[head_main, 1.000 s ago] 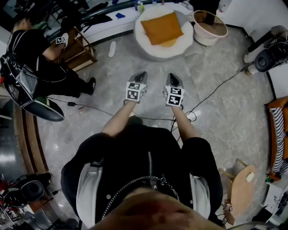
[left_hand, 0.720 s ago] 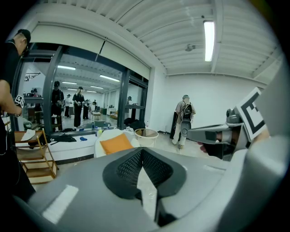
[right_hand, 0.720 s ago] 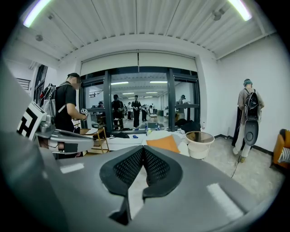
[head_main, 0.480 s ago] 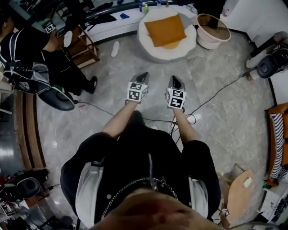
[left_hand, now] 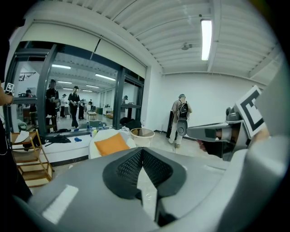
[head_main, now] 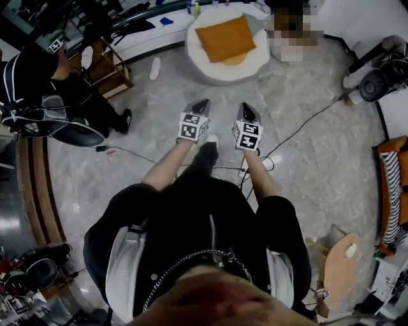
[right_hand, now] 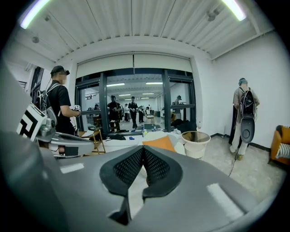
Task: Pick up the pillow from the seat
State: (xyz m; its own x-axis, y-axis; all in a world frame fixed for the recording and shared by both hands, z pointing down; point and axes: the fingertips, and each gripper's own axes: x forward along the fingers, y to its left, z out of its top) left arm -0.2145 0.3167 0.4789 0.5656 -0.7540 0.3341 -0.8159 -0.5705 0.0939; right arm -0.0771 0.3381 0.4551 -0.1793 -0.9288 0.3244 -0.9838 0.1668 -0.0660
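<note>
Grey marbled floor [head_main: 319, 184] of a white-walled room with a glass partition [right_hand: 133, 106]. The orange pillow [head_main: 225, 38] lies on the round white seat [head_main: 213, 70], well apart from both claws. The left claw [head_main: 203, 102] and right claw [head_main: 247, 107] are held side by side, each pressed together and empty.

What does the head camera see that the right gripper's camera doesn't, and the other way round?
Only the head view: the wearer's arms and torso, and the wooden stool behind them. Only the right gripper view: the ceiling lights, and the right gripper up close with its jaws shut. Both: the orange pillow on the white seat, the left gripper and the bystander in black.
</note>
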